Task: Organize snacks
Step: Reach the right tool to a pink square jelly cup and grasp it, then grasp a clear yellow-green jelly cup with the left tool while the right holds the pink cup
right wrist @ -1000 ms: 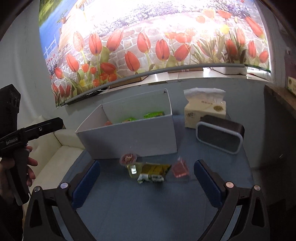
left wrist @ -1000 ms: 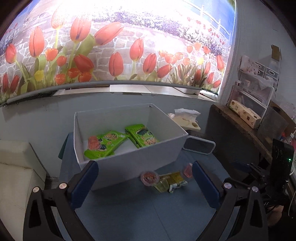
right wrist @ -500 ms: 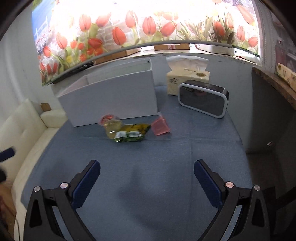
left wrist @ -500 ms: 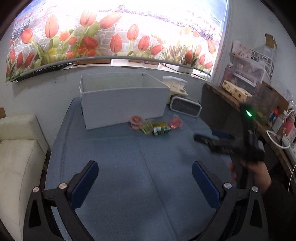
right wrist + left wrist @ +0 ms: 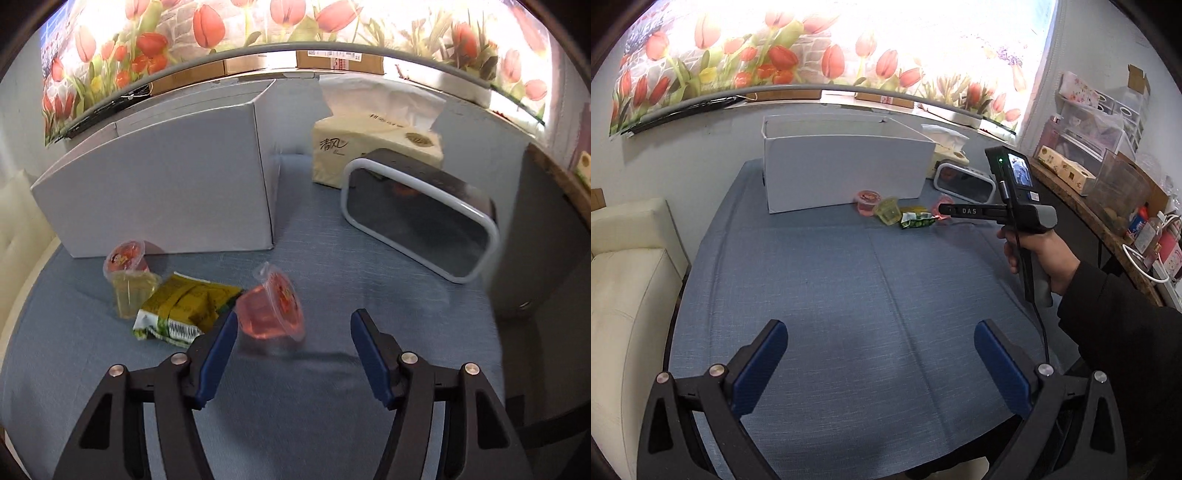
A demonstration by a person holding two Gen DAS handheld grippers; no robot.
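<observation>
Right gripper [image 5: 291, 338]: jaws closing, pink jelly cup [image 5: 271, 308] at 11 o'clock, ungripped | Left gripper [image 5: 879, 356]: held apart, empty | Left to store in white box [image 5: 162, 192]: yellow jelly cup [image 5: 131, 293], red-lidded cup [image 5: 125, 254], snack packet [image 5: 184, 310]

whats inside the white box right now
Cannot tell. In both wrist views only the outer walls of the white box and a strip of its far inner wall show; the near wall covers the floor and any contents.
</observation>
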